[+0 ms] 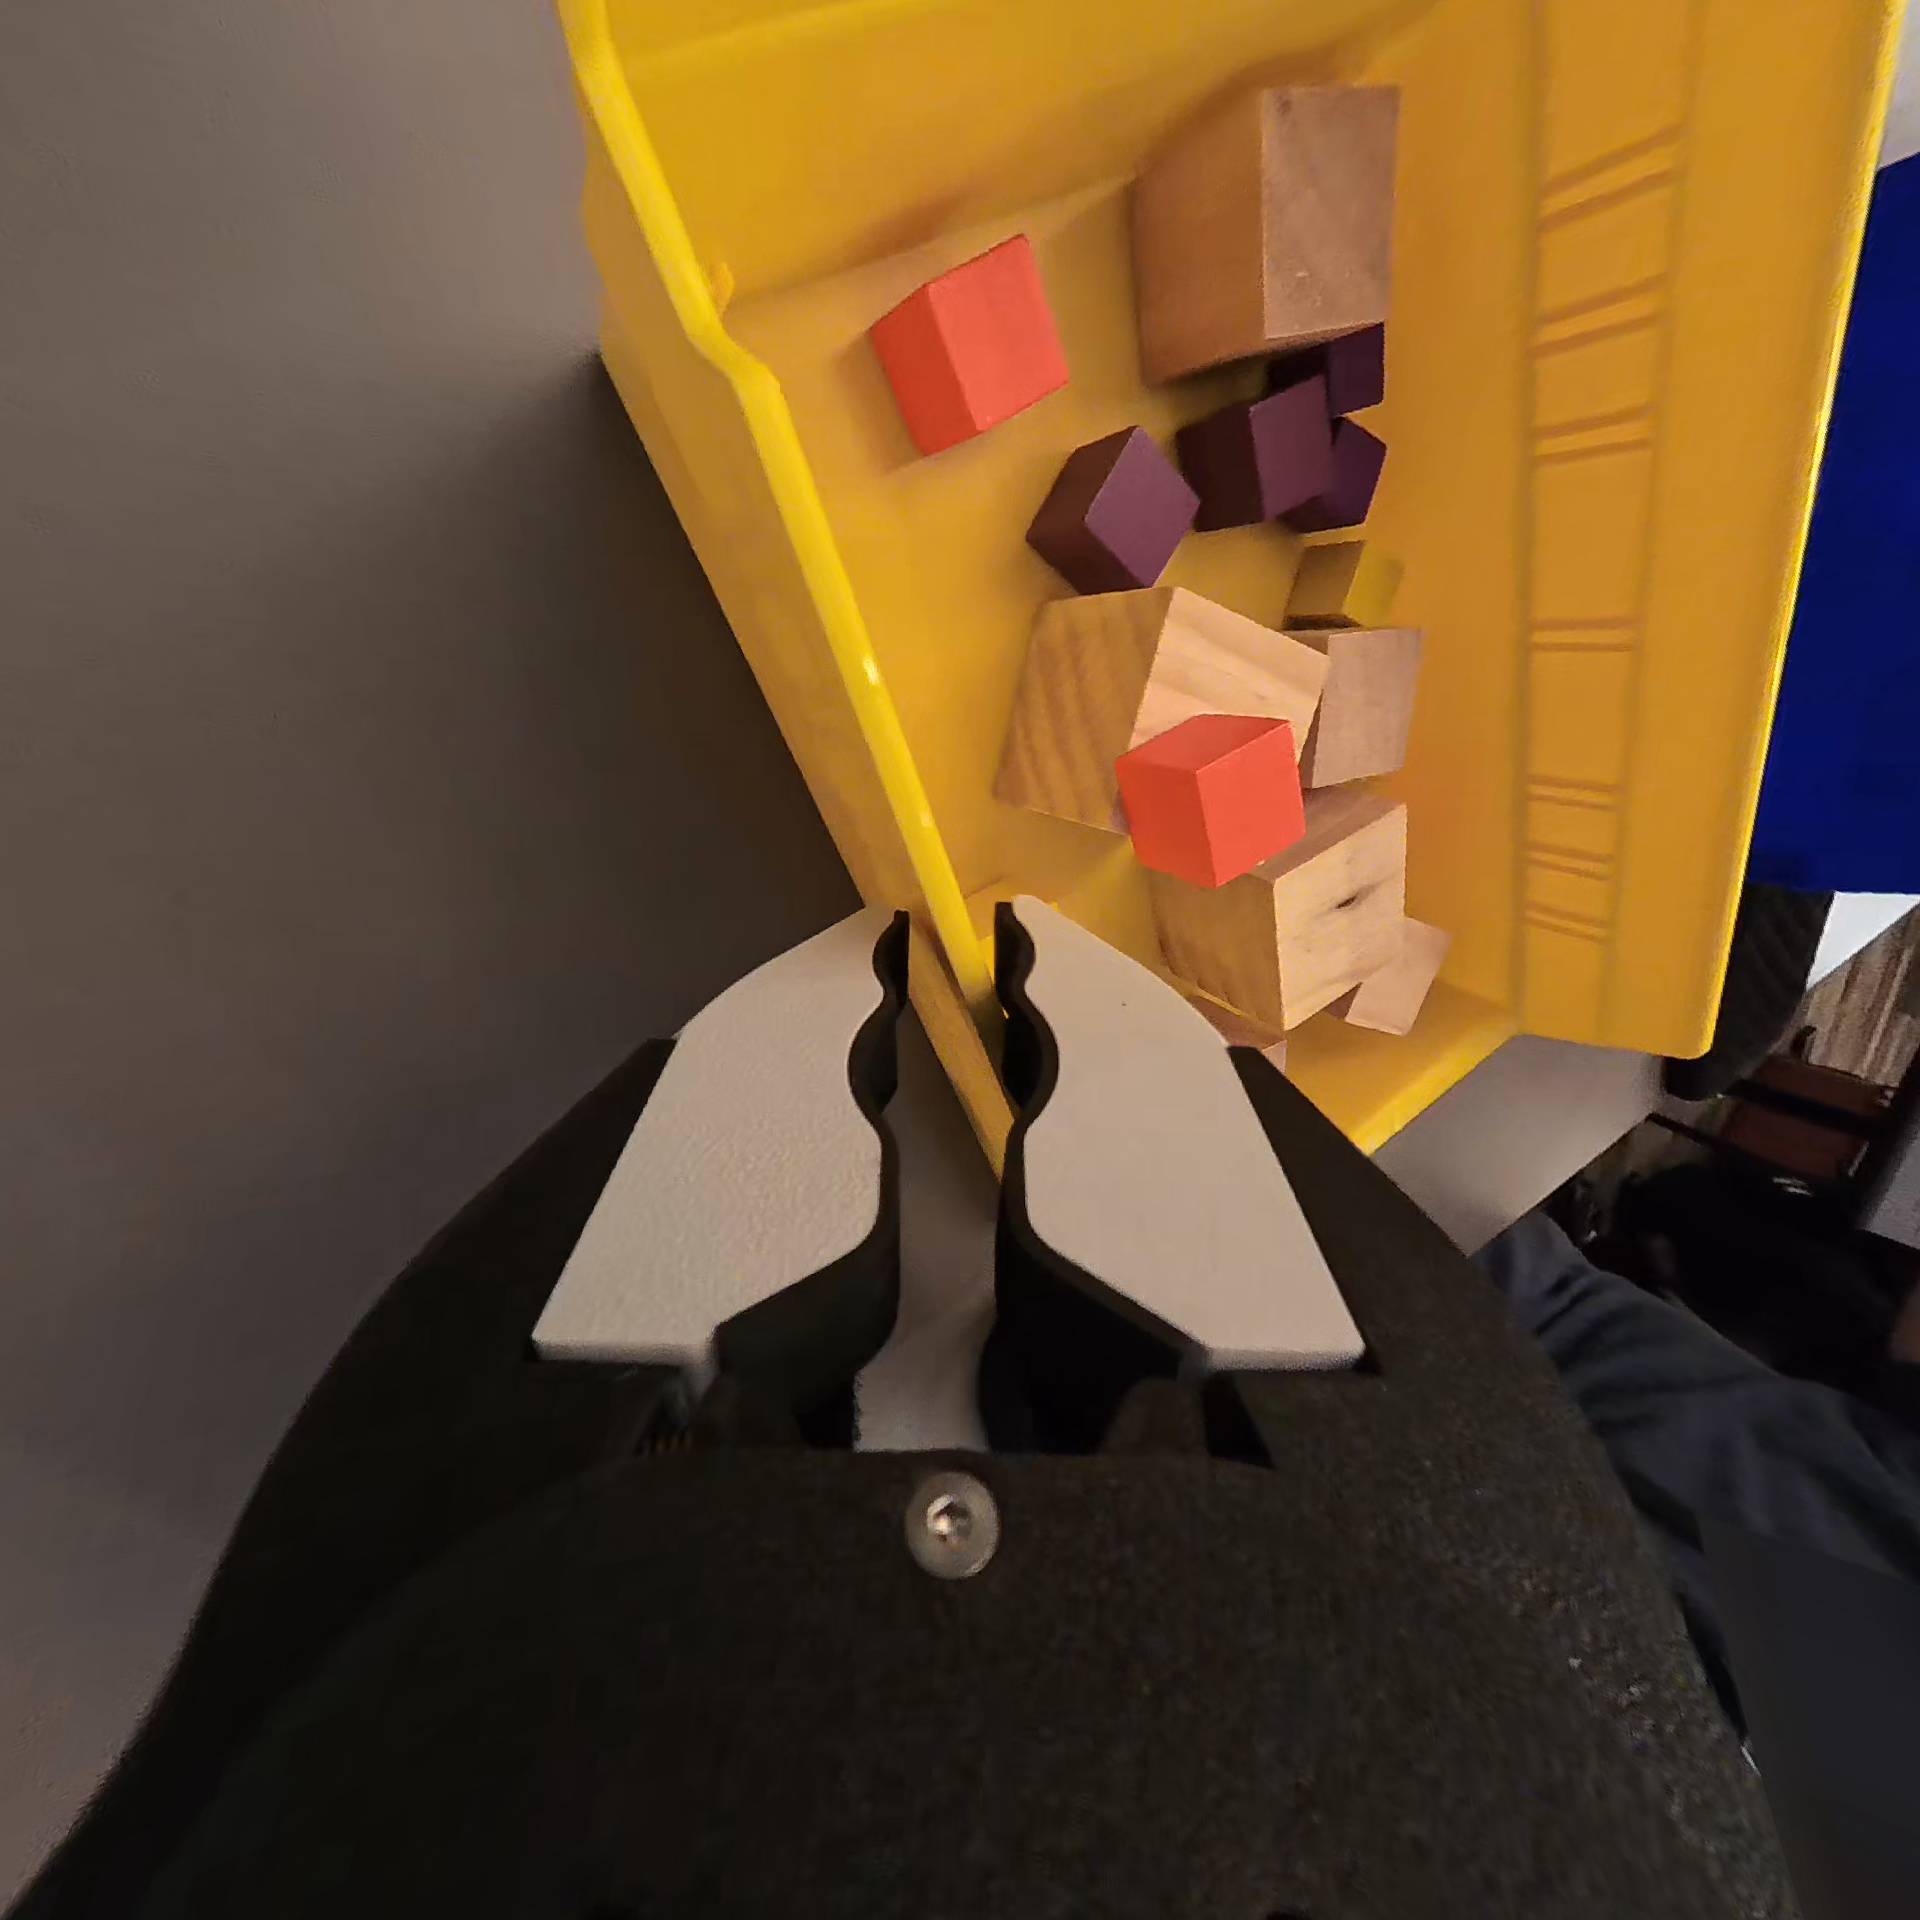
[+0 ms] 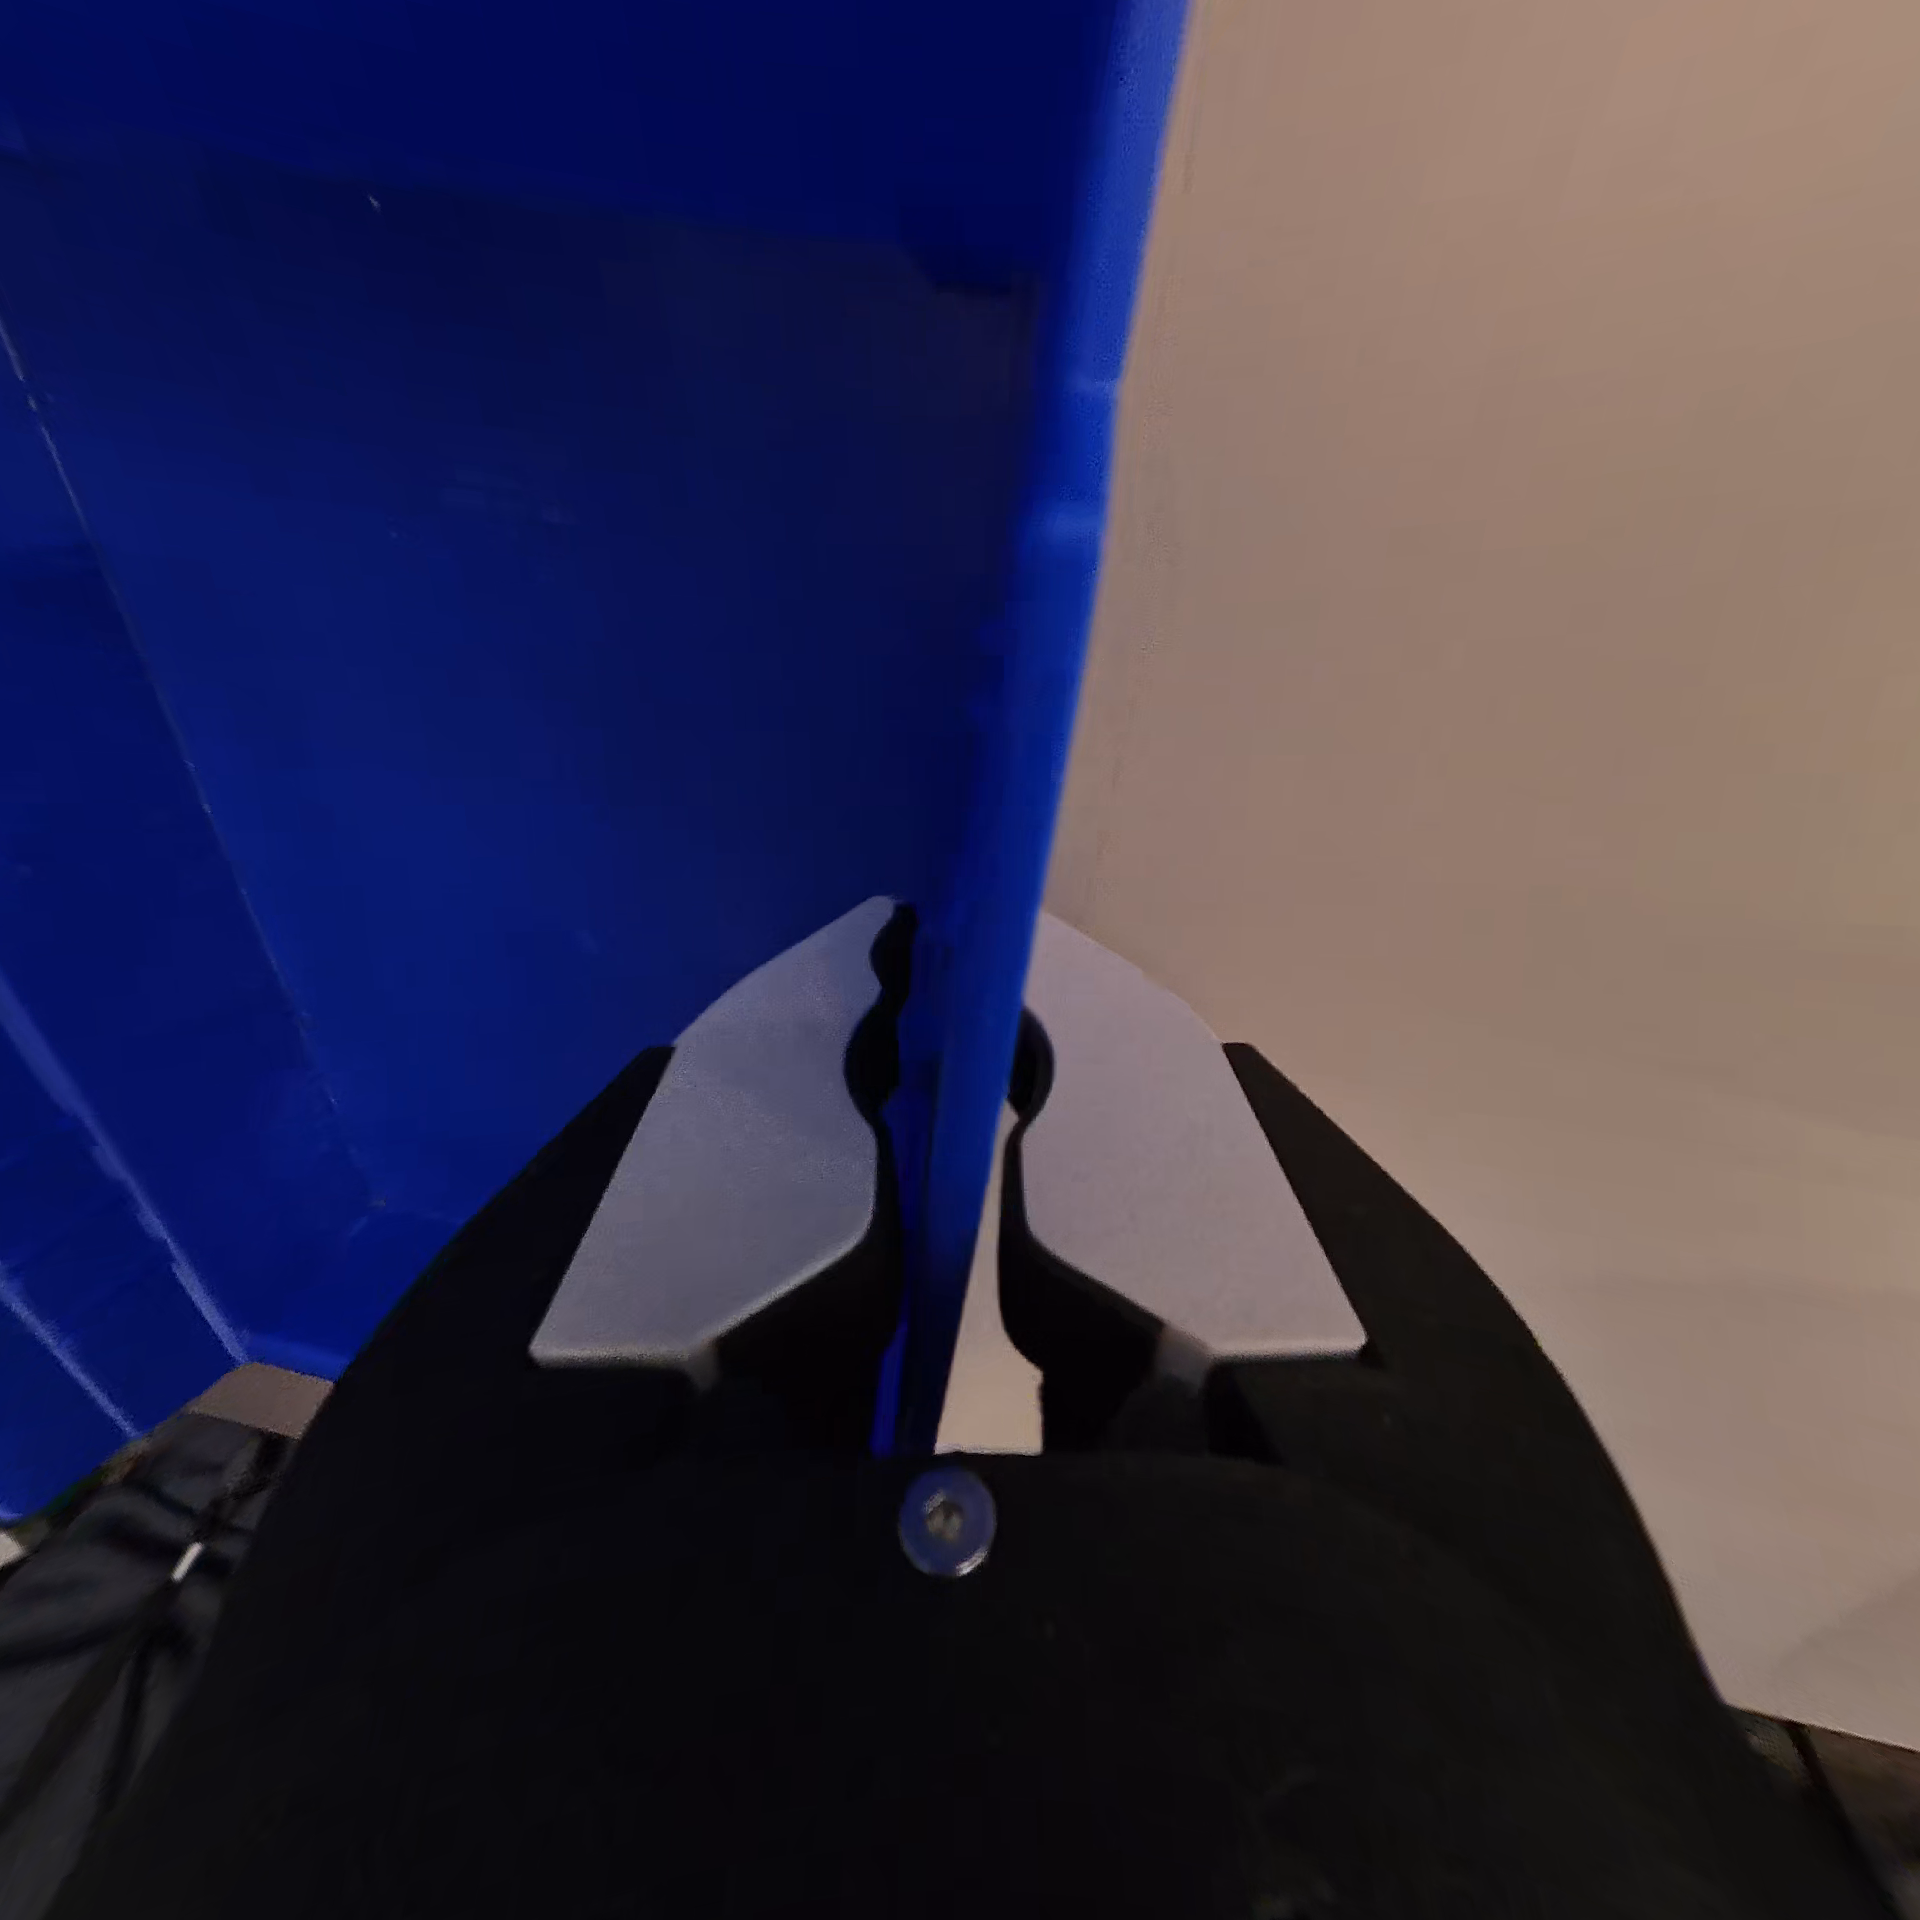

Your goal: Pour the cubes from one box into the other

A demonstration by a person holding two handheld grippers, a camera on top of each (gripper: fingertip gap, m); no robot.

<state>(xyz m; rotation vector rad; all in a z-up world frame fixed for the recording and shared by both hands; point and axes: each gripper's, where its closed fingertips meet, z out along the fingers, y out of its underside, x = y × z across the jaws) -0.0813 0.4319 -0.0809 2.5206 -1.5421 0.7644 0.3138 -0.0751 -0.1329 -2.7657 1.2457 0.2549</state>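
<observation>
My left gripper (image 1: 948, 920) is shut on the side wall of a yellow box (image 1: 831, 644). The box holds several cubes: two orange ones (image 1: 971, 343) (image 1: 1210, 795), several purple ones (image 1: 1117, 509), and several plain wooden ones (image 1: 1262, 223), bunched toward its right wall. A blue box (image 1: 1860, 520) shows just past the yellow box's right rim. My right gripper (image 2: 961, 914) is shut on the side wall of the blue box (image 2: 520, 623), whose inside shows no cubes in this view.
A grey tabletop (image 1: 312, 727) lies under the yellow box; its edge runs at the lower right (image 1: 1507, 1153). A dark sleeve (image 1: 1714, 1455) and dark clutter (image 1: 1818, 1122) sit beyond it. A pale surface (image 2: 1507, 727) lies right of the blue box.
</observation>
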